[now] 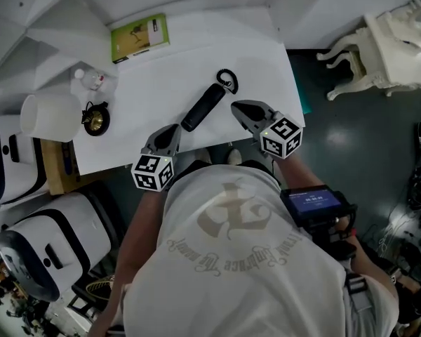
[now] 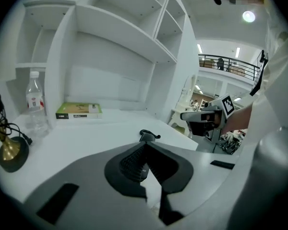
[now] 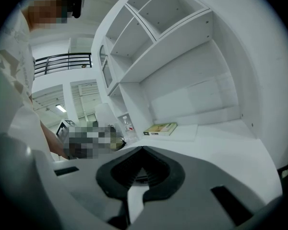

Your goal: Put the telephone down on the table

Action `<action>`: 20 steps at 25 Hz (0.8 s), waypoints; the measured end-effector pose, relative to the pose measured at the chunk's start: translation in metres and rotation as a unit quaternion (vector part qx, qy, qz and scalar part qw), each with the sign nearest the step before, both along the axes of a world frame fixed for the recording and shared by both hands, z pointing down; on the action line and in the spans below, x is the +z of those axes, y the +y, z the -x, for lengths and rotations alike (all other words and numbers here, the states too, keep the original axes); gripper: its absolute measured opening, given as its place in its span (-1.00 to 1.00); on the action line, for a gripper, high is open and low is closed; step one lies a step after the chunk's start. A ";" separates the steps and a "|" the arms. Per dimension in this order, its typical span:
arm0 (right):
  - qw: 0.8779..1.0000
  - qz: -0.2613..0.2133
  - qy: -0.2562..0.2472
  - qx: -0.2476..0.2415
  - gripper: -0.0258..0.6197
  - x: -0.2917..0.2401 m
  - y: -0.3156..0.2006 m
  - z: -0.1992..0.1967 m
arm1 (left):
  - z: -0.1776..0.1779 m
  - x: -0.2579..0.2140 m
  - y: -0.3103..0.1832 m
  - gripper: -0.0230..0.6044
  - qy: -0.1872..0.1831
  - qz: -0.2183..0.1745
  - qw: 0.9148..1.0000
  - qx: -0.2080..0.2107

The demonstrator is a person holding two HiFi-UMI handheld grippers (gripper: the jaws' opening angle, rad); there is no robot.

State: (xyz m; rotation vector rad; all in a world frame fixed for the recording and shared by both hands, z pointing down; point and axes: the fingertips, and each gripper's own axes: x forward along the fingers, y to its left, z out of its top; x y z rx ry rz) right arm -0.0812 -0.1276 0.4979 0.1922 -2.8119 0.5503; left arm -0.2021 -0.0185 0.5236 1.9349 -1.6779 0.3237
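The black telephone handset (image 1: 203,107) lies flat on the white table (image 1: 144,100), its cord loop (image 1: 227,78) at the far end. My left gripper (image 1: 175,128) is just short of the handset's near end, jaws shut and nothing held. In the left gripper view the closed tips (image 2: 144,144) point at the handset (image 2: 147,137) lying just beyond them. My right gripper (image 1: 236,107) hovers to the right of the handset, apart from it. Its jaws (image 3: 142,148) meet at the tip and are empty.
A green book (image 1: 139,38) lies at the table's far side under white shelves (image 2: 120,32). A water bottle (image 2: 34,99), a brass piece on a black base (image 1: 95,119) and a white cylinder (image 1: 50,116) stand at the left. A white chair (image 1: 379,51) stands on the floor at right.
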 end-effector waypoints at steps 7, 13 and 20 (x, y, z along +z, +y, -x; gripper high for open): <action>1.000 0.001 0.006 0.002 -0.87 0.006 0.010 -0.007 | 0.004 0.003 0.012 -0.89 0.018 -0.008 1.000 -0.002; 1.000 0.005 0.012 0.015 -0.87 0.011 0.008 -0.015 | -0.004 0.004 0.002 -0.89 0.016 -0.011 1.000 0.022; 1.000 0.002 0.010 0.025 -0.87 0.008 0.002 -0.019 | -0.010 0.003 -0.012 -0.89 0.011 -0.011 0.999 0.040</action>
